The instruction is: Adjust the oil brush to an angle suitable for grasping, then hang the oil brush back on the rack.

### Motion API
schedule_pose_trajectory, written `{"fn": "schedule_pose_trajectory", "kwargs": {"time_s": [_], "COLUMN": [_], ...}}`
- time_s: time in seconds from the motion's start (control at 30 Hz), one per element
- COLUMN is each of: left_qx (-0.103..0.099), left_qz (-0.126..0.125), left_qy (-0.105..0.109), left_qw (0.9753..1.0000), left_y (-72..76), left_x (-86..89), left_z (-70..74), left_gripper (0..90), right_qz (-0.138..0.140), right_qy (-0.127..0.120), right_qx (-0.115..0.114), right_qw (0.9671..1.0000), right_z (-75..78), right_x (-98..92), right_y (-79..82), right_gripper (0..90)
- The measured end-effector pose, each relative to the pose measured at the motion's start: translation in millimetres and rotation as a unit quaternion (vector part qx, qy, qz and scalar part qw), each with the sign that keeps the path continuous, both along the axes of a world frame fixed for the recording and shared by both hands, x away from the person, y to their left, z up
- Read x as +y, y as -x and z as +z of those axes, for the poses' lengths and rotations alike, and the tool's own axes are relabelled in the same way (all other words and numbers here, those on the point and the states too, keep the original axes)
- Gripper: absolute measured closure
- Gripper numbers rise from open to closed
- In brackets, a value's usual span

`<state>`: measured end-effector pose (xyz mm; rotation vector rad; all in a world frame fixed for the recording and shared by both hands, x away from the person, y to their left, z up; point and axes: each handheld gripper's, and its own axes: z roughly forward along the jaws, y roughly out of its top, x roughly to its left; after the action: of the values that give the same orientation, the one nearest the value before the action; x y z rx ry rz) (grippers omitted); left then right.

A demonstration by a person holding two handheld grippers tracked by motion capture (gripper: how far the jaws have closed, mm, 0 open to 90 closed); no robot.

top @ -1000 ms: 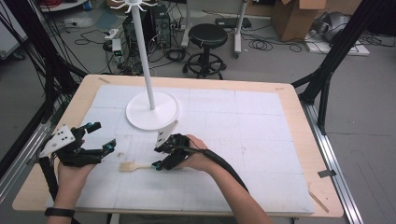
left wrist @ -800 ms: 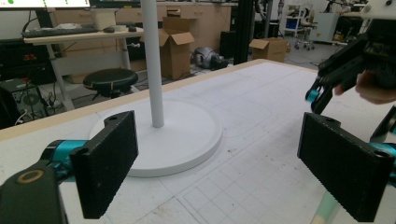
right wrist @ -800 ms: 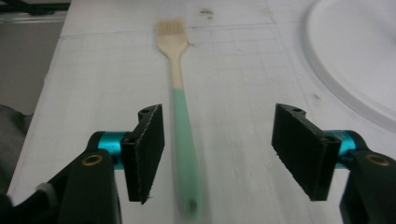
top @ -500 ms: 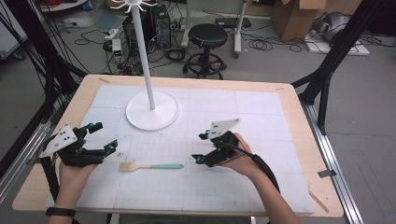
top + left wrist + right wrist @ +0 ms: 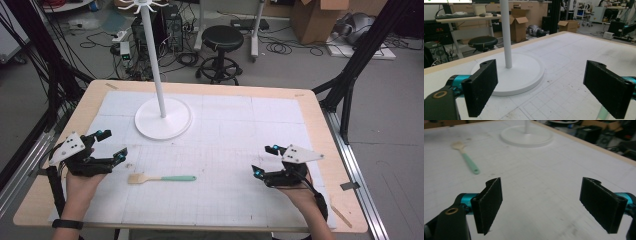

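Note:
A small spatula (image 5: 161, 178) with a mint-green handle and a pale wooden head lies flat on the white mat, near the front and left of centre; it shows far off as the spatula (image 5: 466, 158) in the right gripper view. A white stand (image 5: 163, 118) with a round base and tall pole rises at the back left, seen close as the stand (image 5: 511, 70). My left gripper (image 5: 112, 146) rests open at the left edge, jaws toward the stand. My right gripper (image 5: 266, 160) is open at the front right, well clear of the spatula. Both hold nothing.
The white gridded mat (image 5: 235, 145) covers most of the wooden table (image 5: 320, 125). Beyond the far edge stand a black stool (image 5: 223, 37), cables and cardboard boxes (image 5: 317, 17). Black frame legs (image 5: 350, 65) flank the table's right side.
My right gripper let go of the spatula near the table's middle and pulled back to the front right, now open. The spatula stays lying on the mat. The left gripper hardly moved.

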<state>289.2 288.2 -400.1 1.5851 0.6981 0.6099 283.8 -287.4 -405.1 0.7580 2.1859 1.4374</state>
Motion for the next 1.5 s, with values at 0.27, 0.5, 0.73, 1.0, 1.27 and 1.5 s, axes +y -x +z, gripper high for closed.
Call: {"fn": "schedule_pose_trajectory", "kwargs": {"time_s": [0.27,0.5,0.73,1.0,1.27,1.5], "left_qx": [-0.007,-0.005,-0.011,-0.003,0.013,0.034], "left_qz": [0.000,-0.001,-0.010,-0.033,-0.085,-0.133], "left_qy": [0.001,0.000,-0.004,-0.010,-0.045,-0.066], "left_qw": [1.0000,1.0000,0.9999,0.9994,0.9953,0.9883], "left_y": [-5.6,-10.7,-9.2,-10.6,-11.5,-14.4], "left_x": [-3.2,-6.2,-10.2,-10.1,-24.1,-39.1], "left_z": [1.3,-1.5,3.8,5.7,10.8,4.3], "left_gripper": [12.9,12.9,12.8,12.0,11.0,11.0], "right_qz": [-0.065,-0.097,-0.105,-0.104,-0.110,-0.109], "right_qy": [-0.032,-0.047,-0.050,-0.041,-0.045,-0.044], "right_qx": [-0.005,0.015,0.013,0.014,0.019,0.025], "right_qw": [0.9974,0.9941,0.9931,0.9937,0.9927,0.9928], "right_z": [-6.7,-18.9,-19.7,-23.0,-23.0,-24.9], "right_x": [-30.7,-49.8,-54.5,-54.8,-58.7,-59.8], "right_y": [6.6,6.0,6.3,2.4,1.0,-1.2], "right_gripper": [14.7,14.5,14.3,14.3,14.3,14.3]}}
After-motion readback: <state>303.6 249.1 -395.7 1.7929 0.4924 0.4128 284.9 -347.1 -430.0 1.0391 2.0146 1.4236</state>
